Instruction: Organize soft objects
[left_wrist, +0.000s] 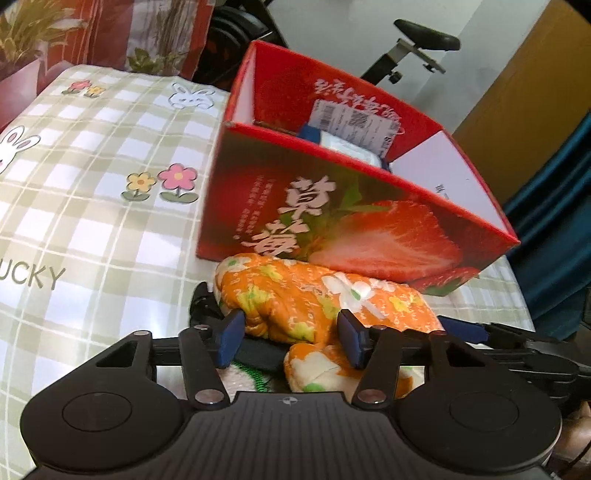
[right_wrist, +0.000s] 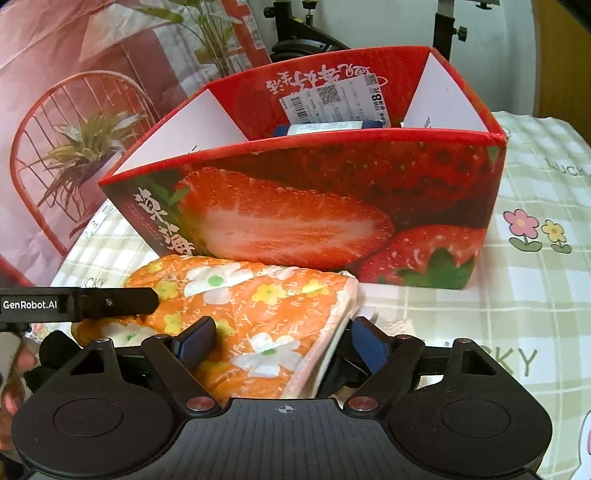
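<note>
An orange flowered padded cloth (left_wrist: 317, 306) lies folded in front of a red strawberry-print box (left_wrist: 354, 229). My left gripper (left_wrist: 291, 339) straddles one end of it, blue pads (left_wrist: 231, 341) on either side, jaws partly closed around the fabric. In the right wrist view the same cloth (right_wrist: 258, 317) lies before the box (right_wrist: 332, 206), and my right gripper (right_wrist: 284, 341) straddles its other end, pads against the fabric. The left gripper's finger (right_wrist: 110, 301) shows at the left. A blue and white packet (right_wrist: 325, 127) lies inside the box.
A green checked tablecloth (left_wrist: 92, 206) with rabbits and flowers covers the table. A red plant-print backdrop (right_wrist: 74, 110) stands behind. An exercise bike (left_wrist: 417, 48) and a blue curtain (left_wrist: 561, 236) are beyond the table edge.
</note>
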